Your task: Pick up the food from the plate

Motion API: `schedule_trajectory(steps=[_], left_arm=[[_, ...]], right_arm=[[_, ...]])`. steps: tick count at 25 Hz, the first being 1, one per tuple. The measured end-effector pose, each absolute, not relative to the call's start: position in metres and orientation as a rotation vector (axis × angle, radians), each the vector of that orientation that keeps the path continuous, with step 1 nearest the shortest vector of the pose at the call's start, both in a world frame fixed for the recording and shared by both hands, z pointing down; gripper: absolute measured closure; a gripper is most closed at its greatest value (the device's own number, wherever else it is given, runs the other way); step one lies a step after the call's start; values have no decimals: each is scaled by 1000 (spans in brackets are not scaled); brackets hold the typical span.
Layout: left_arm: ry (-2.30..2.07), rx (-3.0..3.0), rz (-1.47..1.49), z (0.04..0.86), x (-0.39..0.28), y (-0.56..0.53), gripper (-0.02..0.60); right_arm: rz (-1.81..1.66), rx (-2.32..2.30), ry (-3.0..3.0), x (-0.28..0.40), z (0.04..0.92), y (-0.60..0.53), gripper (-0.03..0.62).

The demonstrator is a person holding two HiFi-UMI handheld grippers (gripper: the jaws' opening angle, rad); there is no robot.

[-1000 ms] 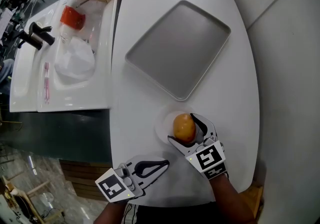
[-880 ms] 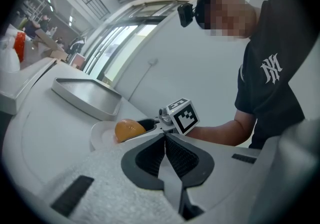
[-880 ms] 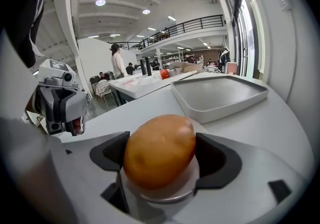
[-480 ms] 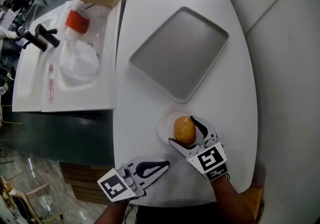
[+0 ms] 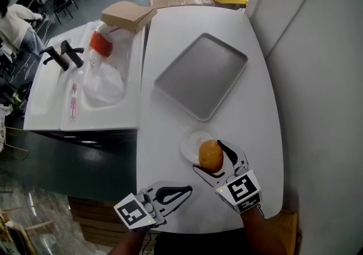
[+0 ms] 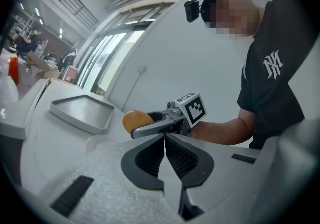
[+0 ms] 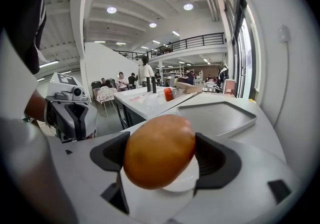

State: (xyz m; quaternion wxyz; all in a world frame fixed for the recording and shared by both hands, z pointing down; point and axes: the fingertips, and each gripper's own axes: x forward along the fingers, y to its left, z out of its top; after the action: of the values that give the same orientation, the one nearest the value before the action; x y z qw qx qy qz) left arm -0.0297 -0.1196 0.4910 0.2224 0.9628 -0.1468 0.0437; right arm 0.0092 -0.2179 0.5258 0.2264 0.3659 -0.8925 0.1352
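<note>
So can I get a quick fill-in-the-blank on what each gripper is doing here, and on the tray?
1. The right gripper is shut on the ___.
2. The jaws of the left gripper are ___.
3. The tray holds ___.
Missing words: food; shut; nothing.

Food (image 5: 210, 155): orange-yellow, bit brown on side.
Plate (image 5: 190, 143): white.
Table (image 5: 266, 106): white.
Tray (image 5: 201, 75): grey.
Right gripper (image 5: 209, 157): light grey, black pads, cube with black-and-white squares.
Left gripper (image 5: 187, 190): same colours.
Box (image 5: 128, 15): brown.
Sink (image 5: 48, 109): white.
Shirt (image 6: 280, 68): black, white letters.
</note>
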Motion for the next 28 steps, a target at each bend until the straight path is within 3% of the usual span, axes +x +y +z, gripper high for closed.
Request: schedule_trajectory(steps=[17,28], left_arm=[[-365,2945,76,370,-37,20,572],[-336,2966,-22,353,-37,87,572]], right_arm=[[149,1184,-2587,15,368,-46,186],[-32,1166,-2665,9,334,69,186]])
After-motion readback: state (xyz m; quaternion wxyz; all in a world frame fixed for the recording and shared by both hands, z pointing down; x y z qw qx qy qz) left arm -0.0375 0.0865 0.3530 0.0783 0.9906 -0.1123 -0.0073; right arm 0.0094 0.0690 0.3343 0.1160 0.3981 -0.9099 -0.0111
